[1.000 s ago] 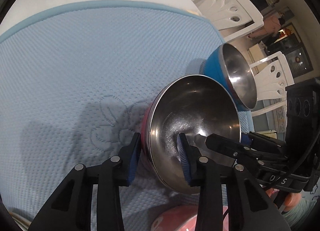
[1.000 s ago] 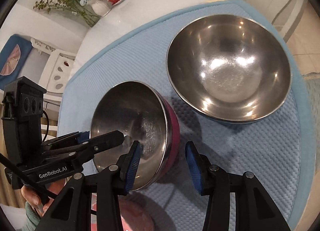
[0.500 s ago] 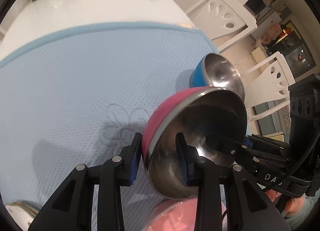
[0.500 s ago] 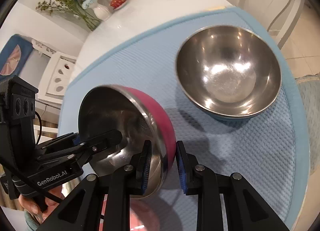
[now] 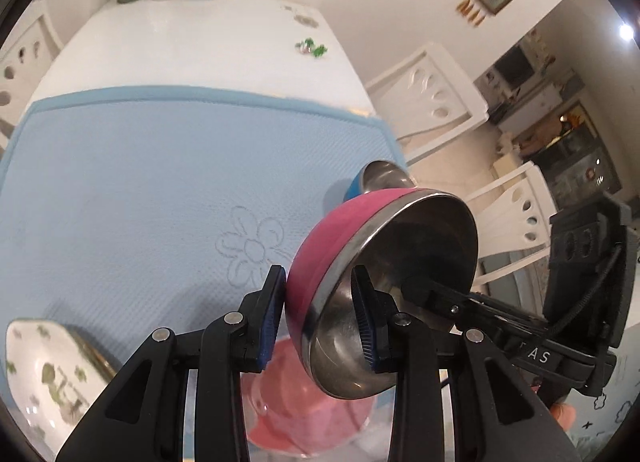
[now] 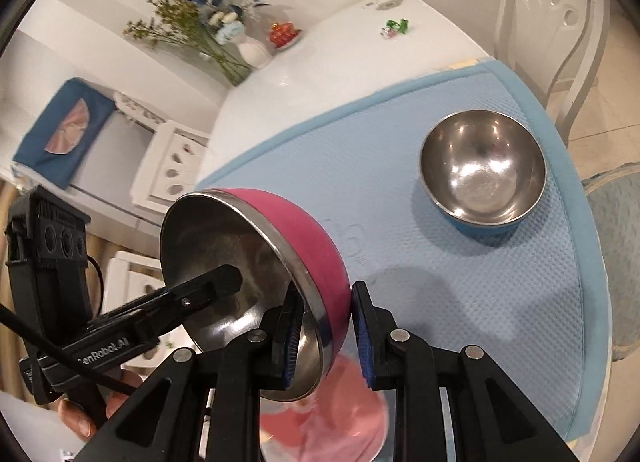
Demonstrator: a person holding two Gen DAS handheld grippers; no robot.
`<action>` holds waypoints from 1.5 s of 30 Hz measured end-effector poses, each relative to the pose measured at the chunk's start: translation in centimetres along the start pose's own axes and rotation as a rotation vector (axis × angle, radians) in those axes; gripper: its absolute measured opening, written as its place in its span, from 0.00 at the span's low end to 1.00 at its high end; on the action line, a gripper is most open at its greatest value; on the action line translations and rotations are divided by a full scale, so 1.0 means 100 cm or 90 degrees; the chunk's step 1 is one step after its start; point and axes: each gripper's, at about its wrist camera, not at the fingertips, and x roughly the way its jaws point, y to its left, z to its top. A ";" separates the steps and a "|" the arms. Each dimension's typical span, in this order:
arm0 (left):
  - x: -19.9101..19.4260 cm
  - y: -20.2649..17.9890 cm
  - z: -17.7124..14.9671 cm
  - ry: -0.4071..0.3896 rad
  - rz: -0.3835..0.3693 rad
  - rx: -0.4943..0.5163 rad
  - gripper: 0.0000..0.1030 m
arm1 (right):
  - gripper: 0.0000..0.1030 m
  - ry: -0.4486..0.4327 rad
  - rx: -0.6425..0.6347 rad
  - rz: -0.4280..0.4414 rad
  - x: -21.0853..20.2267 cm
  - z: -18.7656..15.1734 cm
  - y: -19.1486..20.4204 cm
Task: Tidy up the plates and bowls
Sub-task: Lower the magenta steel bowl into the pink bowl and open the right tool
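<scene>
A steel bowl with a pink outside (image 5: 340,238) (image 6: 308,238) is held tilted in the air above the blue mat. My left gripper (image 5: 318,326) is shut on its rim, one finger inside and one outside. My right gripper (image 6: 326,336) is shut on the opposite rim the same way. A steel bowl with a blue outside (image 6: 482,172) stands upright on the mat at the right; in the left wrist view only its top (image 5: 380,176) shows behind the pink bowl. A pink plate (image 5: 304,418) (image 6: 340,418) lies below the grippers.
A blue quilted mat (image 5: 140,182) (image 6: 460,282) covers the near end of a white table (image 5: 180,50). A white patterned dish (image 5: 44,374) sits at the near left. A flower vase (image 6: 252,52), a red dish (image 6: 284,34) and a small green item (image 5: 312,48) stand far back. White chairs (image 5: 432,98) flank the table.
Both grippers closed on the pink bowl's rim and lifted it off the mat, tilting it. The blue bowl now looks farther away.
</scene>
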 end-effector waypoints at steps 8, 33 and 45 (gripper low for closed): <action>-0.022 0.003 -0.033 0.012 0.016 -0.033 0.29 | 0.24 0.029 -0.025 0.022 -0.014 -0.031 0.025; 0.012 0.014 -0.117 0.110 0.028 -0.046 0.29 | 0.25 0.162 -0.030 -0.044 0.030 -0.100 0.004; 0.027 0.027 -0.117 0.110 0.010 -0.065 0.29 | 0.25 0.153 -0.018 -0.045 0.034 -0.106 -0.002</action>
